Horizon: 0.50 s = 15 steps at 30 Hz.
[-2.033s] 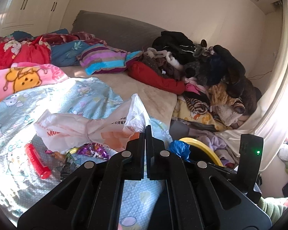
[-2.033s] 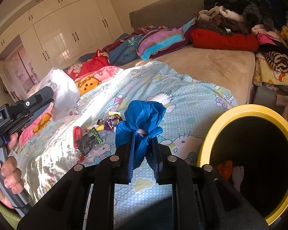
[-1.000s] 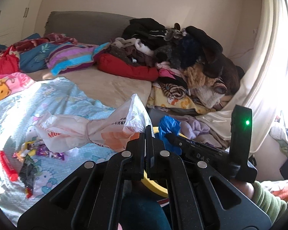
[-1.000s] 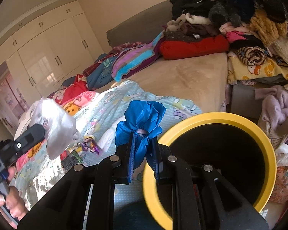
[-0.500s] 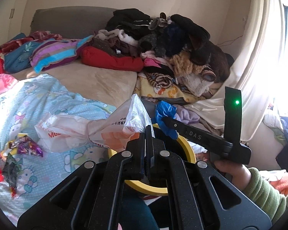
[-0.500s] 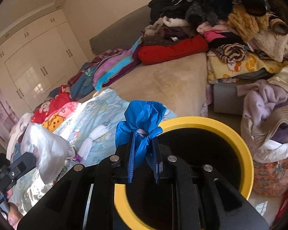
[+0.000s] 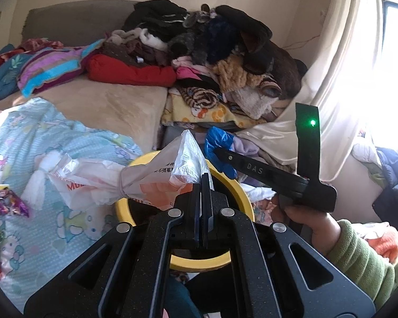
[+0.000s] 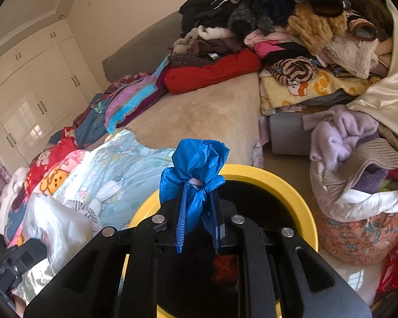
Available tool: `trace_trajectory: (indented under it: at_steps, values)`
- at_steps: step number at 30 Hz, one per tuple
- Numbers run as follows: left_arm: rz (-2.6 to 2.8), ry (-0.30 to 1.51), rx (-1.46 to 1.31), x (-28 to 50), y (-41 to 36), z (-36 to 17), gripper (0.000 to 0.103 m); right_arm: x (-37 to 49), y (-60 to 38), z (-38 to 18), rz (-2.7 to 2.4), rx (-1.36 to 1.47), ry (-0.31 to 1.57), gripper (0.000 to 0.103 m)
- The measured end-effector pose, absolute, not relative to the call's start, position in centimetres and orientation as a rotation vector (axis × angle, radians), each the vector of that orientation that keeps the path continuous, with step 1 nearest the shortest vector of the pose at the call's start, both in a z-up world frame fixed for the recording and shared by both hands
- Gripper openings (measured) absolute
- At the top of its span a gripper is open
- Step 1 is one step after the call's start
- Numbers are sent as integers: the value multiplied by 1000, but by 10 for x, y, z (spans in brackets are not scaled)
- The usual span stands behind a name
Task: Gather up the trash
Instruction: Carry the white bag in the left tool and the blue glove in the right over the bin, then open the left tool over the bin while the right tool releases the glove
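Observation:
My left gripper (image 7: 203,182) is shut on a knotted white plastic bag (image 7: 135,180) with red print, held over the near-left rim of a yellow-rimmed black bin (image 7: 241,193). My right gripper (image 8: 197,201) is shut on a knotted blue plastic bag (image 8: 196,164), held above the bin's mouth (image 8: 291,193). In the left wrist view the right gripper (image 7: 217,153) with the blue bag (image 7: 217,140) reaches in from the right, held by a hand in a green sleeve (image 7: 358,259). In the right wrist view the white bag (image 8: 58,225) shows at lower left. Something red (image 8: 225,265) lies inside the bin.
Purple and dark wrappers (image 7: 5,204) lie on the light-blue cartoon bedspread (image 7: 53,137) at left. A pile of clothes (image 7: 225,61) covers the bed's far right side. A basket of laundry (image 8: 358,185) stands right of the bin. A cream curtain (image 7: 345,79) hangs at right.
Both grippers have swung right from the bedspread toward the bin, each still holding its bag. The bin's mouth now lies under both of them.

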<state>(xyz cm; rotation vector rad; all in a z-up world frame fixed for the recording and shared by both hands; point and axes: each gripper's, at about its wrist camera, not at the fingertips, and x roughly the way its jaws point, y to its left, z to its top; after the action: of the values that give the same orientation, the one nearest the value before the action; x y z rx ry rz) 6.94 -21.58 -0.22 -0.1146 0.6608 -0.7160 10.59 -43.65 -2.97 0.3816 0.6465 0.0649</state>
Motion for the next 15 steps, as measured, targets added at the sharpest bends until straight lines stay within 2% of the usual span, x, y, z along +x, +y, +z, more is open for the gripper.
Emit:
trace_trajectory:
  at_steps: [15]
  values:
    - [-884, 768, -139, 83, -251, -42, 0, 107, -472, -46, 9, 443, 662, 16]
